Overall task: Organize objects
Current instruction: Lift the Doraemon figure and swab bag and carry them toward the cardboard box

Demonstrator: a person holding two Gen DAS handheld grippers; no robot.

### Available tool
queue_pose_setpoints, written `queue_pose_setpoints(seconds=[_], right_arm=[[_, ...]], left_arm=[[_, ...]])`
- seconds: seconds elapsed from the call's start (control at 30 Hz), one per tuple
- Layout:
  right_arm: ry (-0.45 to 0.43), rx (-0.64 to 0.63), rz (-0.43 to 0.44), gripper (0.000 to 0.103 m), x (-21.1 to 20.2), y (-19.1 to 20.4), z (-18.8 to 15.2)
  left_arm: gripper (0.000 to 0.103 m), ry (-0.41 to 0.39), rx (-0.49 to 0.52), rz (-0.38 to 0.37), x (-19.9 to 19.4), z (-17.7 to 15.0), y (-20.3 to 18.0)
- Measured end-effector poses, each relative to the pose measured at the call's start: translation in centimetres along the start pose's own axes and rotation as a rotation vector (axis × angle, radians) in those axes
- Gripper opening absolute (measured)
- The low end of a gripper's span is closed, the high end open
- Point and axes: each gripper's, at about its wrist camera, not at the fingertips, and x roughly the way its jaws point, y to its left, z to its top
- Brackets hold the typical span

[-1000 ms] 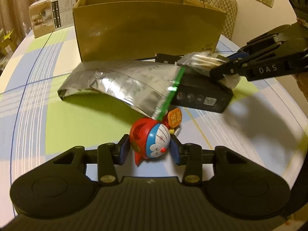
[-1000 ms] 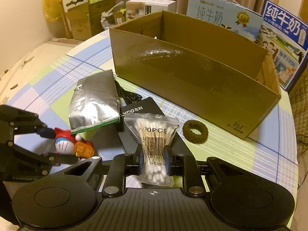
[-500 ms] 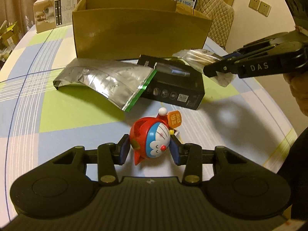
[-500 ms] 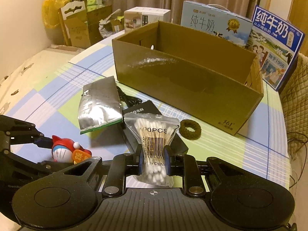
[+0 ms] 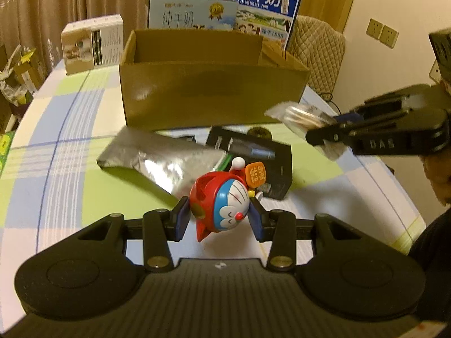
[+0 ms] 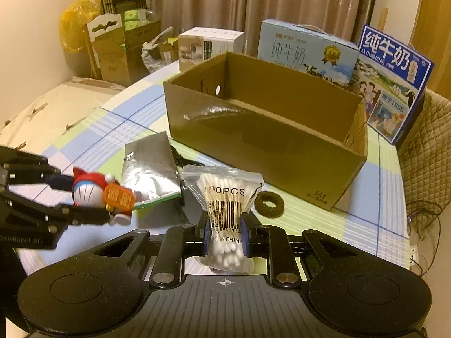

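Lifting: both loads now hang clear of the surface [image 6: 118, 129], higher and nearer the cardboard box [image 6: 265, 140] than a second ago
Left tongs [image 5: 218, 219]: clamped on the Doraemon toy [image 5: 221, 202], pads pressed against either side of its red head, orange tag sticking out toward the right
Right tongs [image 6: 224, 235]: clamped on the bag of cotton swabs [image 6: 224, 197] at its barcode band, the lower end drooping below the pads
What changed: the toy was low by the foil pouch [image 5: 166, 163] a second ago; now pouch and black box [image 5: 253, 157] lie well under it, and the cardboard box's open top shows from both views
Meaning for the task: I judge the pick-up done for both items, with carrying over the near wall and dropping inside as the step in hand
Left on the surface: foil pouch, black box, a dark hair tie [image 6: 269, 204] just beside the cardboard box
Hard to make out: the cardboard box floor is hidden behind its near wall, so its contents cannot be told; the right tongs are blurred in the left view; the cable by the pouch is mostly covered
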Motion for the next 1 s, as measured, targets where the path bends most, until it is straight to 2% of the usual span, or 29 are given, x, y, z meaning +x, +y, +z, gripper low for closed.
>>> queue_pose_setpoints(seconds=[0.37, 0.67, 1.0], right_arm=[[-0.020, 0.000, -0.029, 0.018, -1.1, -1.4, 2.1], [-0.039, -0.011, -0.058, 0.018, -2.0, -3.0, 4.0], [-0.042, -0.006, -0.069, 0.018, -2.4, -4.1, 5.5]], left_arm=[[0.038, -0.057, 0.028, 0.001, -1.6, 5.0, -0.1], [0.038, -0.072, 0.042, 0.012, -1.0, 8.8, 0.5], [0.038, -0.075, 0.043, 0.016, -0.4, 11.0, 1.0]])
